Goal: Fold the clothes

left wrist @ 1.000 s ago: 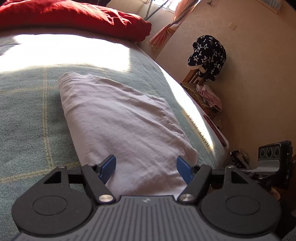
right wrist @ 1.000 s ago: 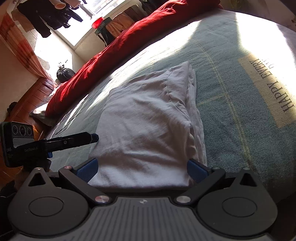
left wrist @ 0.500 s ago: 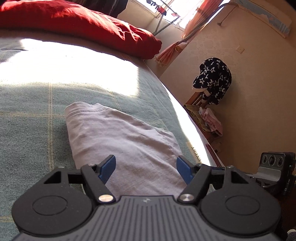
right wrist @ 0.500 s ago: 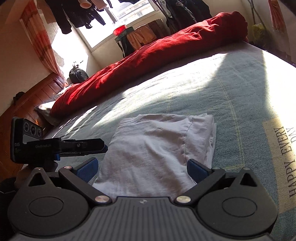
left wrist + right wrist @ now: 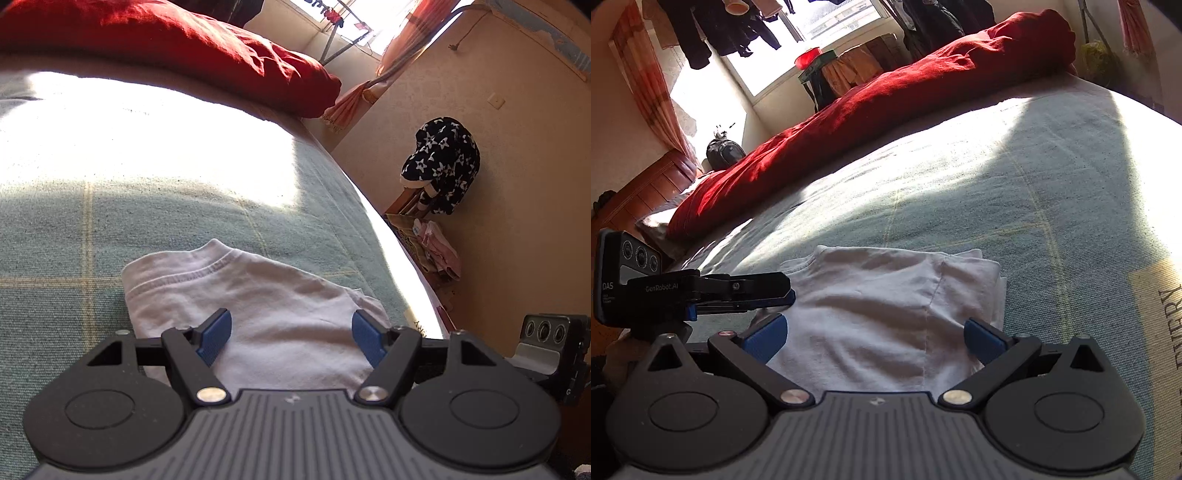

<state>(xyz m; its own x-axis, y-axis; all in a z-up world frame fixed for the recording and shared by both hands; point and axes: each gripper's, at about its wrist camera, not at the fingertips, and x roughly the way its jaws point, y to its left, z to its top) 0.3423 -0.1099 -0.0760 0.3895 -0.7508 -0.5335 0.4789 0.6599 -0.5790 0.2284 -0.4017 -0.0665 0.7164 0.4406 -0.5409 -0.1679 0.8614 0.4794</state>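
A pale folded garment (image 5: 280,295) lies flat on the green checked bed cover (image 5: 177,206), its stitched collar edge at the far end. My left gripper (image 5: 291,338) hovers over the garment's near part with its blue pads wide apart and nothing pinched. In the right wrist view the same garment (image 5: 886,302) spreads between and beyond the blue pads of my right gripper (image 5: 874,339), which is open as well. The left gripper (image 5: 713,291) shows side-on at the garment's left edge. The right gripper (image 5: 550,347) peeks in at the right of the left wrist view.
A red duvet (image 5: 886,103) lies bunched along the far side of the bed. The bed's right edge (image 5: 399,251) drops off toward a wall, where a star-patterned garment (image 5: 443,162) hangs over pink clothes (image 5: 439,251). A printed label (image 5: 1160,332) lies at the right.
Both grippers have travelled forward over the garment, so its far collar edge now sits much closer to the fingers. Both pairs of jaws have stayed open and the garment has not moved.
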